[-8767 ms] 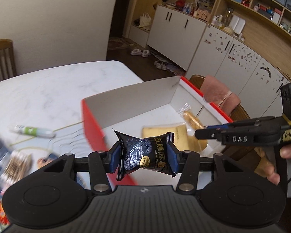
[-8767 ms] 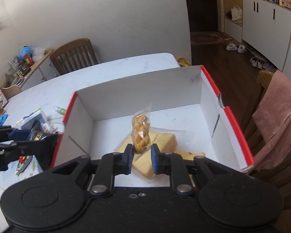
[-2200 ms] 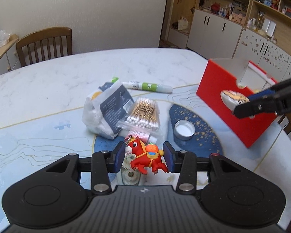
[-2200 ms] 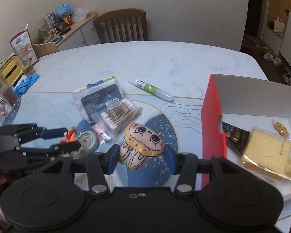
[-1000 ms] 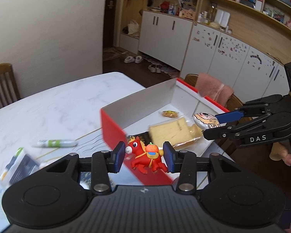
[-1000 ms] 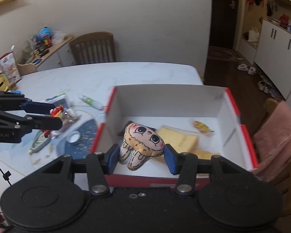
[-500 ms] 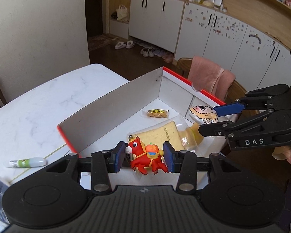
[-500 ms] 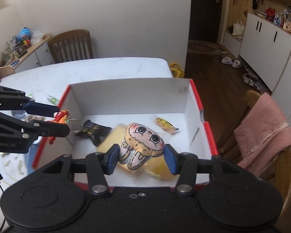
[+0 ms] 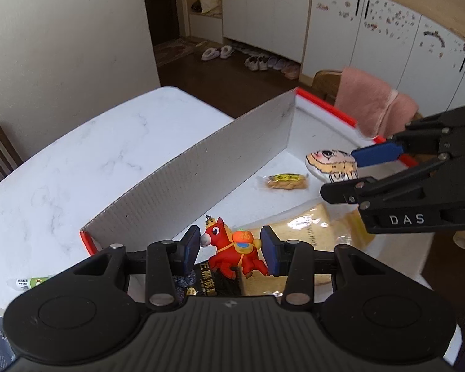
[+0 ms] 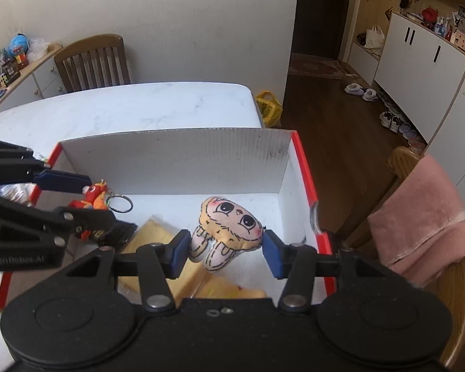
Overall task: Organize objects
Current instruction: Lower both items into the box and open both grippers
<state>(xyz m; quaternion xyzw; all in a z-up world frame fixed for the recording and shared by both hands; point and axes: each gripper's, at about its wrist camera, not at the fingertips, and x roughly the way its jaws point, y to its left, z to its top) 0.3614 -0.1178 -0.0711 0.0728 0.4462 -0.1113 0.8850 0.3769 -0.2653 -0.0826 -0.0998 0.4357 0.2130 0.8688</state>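
My left gripper [image 9: 231, 249] is shut on a red horse keychain [image 9: 232, 252] and holds it over the left end of the red box with white inside [image 9: 226, 167]. My right gripper [image 10: 226, 252] is shut on a beige plush rabbit [image 10: 229, 228] and holds it over the right part of the same box [image 10: 176, 161]. In the box lie a wrapped yellow cake [image 9: 313, 232], a black snack packet [image 9: 214, 282] and a small snack bag [image 9: 286, 182]. The keychain [image 10: 93, 198] and the left gripper [image 10: 77, 198] also show in the right wrist view.
The box stands at the right end of a white marble table [image 9: 77, 161]. A green and white tube [image 9: 31, 282] lies on the table left of the box. A chair with a pink towel [image 10: 424, 217] stands right of the box. A wooden chair [image 10: 93, 62] is at the far side.
Both grippers have moved further over the box and lower into it, each still holding its toy. The box wall now looks closer in both views.
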